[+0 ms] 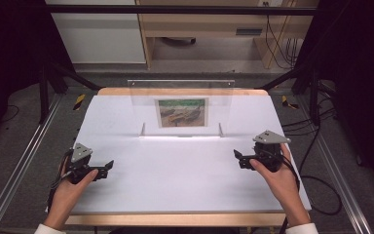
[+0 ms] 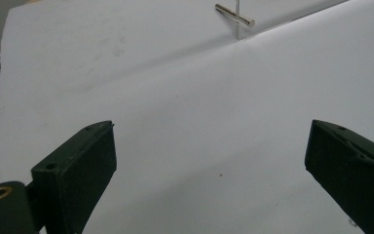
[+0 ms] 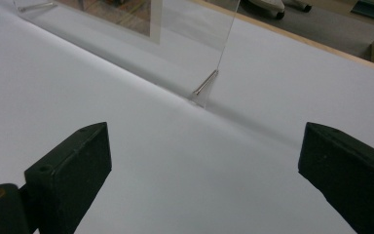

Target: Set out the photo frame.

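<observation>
Both grippers, left gripper (image 1: 108,168) and right gripper (image 1: 237,157), gape empty; clear frame (image 1: 181,105) holds a picture (image 1: 182,112), perhaps boats.

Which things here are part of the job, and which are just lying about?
Part of the job:
- clear acrylic photo frame
- picture inside it
- left gripper, open
- right gripper, open

Lying about:
- cables right of the table
- wooden desk behind

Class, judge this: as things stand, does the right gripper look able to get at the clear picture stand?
Probably yes. The right gripper has its jaws wide apart, and bare white table lies between it and the clear picture stand.
</observation>
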Demonstrator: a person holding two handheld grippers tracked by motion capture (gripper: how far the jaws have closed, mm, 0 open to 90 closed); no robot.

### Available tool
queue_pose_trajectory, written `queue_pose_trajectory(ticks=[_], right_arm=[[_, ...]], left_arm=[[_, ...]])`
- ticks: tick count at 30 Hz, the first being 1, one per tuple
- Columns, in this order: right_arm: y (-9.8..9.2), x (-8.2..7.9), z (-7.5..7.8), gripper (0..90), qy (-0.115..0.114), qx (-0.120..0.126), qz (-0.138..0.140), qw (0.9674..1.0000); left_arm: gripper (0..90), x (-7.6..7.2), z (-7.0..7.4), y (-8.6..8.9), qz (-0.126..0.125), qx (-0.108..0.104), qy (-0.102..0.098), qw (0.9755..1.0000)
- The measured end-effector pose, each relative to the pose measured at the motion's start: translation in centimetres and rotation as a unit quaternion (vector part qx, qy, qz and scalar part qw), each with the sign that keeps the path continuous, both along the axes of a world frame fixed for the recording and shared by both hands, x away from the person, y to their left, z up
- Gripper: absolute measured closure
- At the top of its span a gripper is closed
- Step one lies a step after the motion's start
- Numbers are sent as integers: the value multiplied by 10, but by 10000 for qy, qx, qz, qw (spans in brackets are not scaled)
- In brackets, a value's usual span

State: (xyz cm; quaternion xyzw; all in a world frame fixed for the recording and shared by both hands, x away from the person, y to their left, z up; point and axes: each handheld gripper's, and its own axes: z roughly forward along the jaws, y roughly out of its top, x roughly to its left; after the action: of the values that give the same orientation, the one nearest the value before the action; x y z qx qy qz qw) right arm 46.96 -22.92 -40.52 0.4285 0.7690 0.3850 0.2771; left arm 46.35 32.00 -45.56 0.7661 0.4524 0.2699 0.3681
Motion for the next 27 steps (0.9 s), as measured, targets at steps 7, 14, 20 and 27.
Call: queue_pose_trajectory(ticks=[7, 14, 20, 27], right_arm=[[2, -8, -17, 57, 146, -154, 25, 9998], [0, -14, -35, 57, 352, -174, -15, 9992], [-6, -21, -51, 59, 536, -154, -54, 9984], [-9, -29, -61, 56, 844, -222, -34, 9962]], left_arm=[[47, -1, 1, 1, 13, 16, -6, 10000], [47, 0, 1, 2, 23, 10, -10, 10000], [47, 0, 1, 3, 60, 24, -5, 10000], [47, 0, 0, 2, 37, 56, 9, 10000]])
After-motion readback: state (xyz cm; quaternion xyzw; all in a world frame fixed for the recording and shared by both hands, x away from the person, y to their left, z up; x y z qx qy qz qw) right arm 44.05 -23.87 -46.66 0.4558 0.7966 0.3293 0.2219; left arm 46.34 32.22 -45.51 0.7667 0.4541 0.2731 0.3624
